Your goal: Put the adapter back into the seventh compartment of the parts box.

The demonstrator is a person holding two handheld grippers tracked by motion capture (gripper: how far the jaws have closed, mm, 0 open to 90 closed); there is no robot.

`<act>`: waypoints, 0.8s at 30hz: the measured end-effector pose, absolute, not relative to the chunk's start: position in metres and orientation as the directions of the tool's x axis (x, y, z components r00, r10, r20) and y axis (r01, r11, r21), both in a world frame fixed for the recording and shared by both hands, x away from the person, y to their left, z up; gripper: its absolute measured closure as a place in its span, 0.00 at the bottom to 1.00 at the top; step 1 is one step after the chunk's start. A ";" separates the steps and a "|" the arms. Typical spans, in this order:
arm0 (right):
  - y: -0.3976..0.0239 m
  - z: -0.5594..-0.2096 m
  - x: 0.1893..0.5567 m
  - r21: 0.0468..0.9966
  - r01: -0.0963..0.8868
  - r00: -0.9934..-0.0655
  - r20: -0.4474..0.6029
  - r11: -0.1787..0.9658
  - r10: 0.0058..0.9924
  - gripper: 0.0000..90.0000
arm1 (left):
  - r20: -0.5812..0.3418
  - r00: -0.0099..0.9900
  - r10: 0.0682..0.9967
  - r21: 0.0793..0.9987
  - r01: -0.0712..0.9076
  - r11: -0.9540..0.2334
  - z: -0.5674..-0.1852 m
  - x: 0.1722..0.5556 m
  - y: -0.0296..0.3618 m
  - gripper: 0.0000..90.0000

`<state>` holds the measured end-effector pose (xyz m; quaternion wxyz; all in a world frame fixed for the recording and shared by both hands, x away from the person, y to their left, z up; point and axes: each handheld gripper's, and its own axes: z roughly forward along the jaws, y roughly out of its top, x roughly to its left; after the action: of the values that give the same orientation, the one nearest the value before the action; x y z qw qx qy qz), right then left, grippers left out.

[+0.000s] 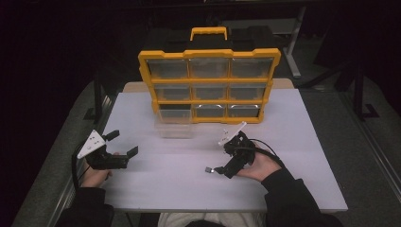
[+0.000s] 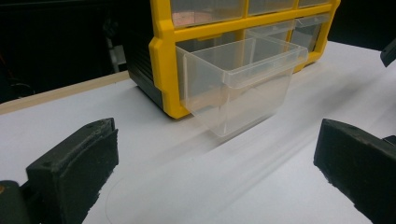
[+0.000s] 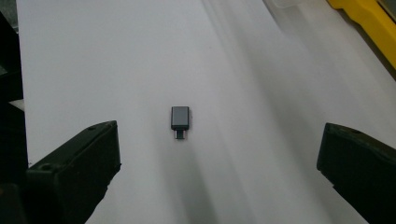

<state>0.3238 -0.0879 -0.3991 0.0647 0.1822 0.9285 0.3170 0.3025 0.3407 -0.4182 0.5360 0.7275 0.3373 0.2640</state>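
Small grey adapter (image 3: 180, 119) on the table — just ahead of the wide-open, empty right gripper (image 3: 219, 163).

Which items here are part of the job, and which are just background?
In play:
- small grey adapter on the table, between the open right tongs
- clear drawer pulled out of the yellow organizer
- left tongs, open

Background:
- white table
- closed drawers

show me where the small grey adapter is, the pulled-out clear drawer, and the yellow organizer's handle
small grey adapter (image 3: 180, 117): right gripper view, on its grey body.
clear drawer (image 2: 243, 81): left gripper view, on its front wall.
yellow handle (image 1: 208, 31): high view, on its top bar.
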 end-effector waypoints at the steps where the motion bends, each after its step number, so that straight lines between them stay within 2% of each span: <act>1: -0.087 -0.400 0.324 0.610 0.297 -0.926 -0.003 0.734 0.377 0.00 | 0.023 0.633 0.773 0.958 0.207 -0.198 -0.418 0.303 0.341 0.00; 24: -0.068 -0.415 0.326 0.552 0.279 -0.945 0.011 0.786 0.328 0.00 | 0.027 0.639 0.769 0.956 0.208 -0.206 -0.419 0.303 0.340 0.00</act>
<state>0.3260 -0.0677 -0.4153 0.0430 0.1609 0.9440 0.2849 0.3031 0.3399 -0.4186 0.5343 0.7306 0.3342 0.2626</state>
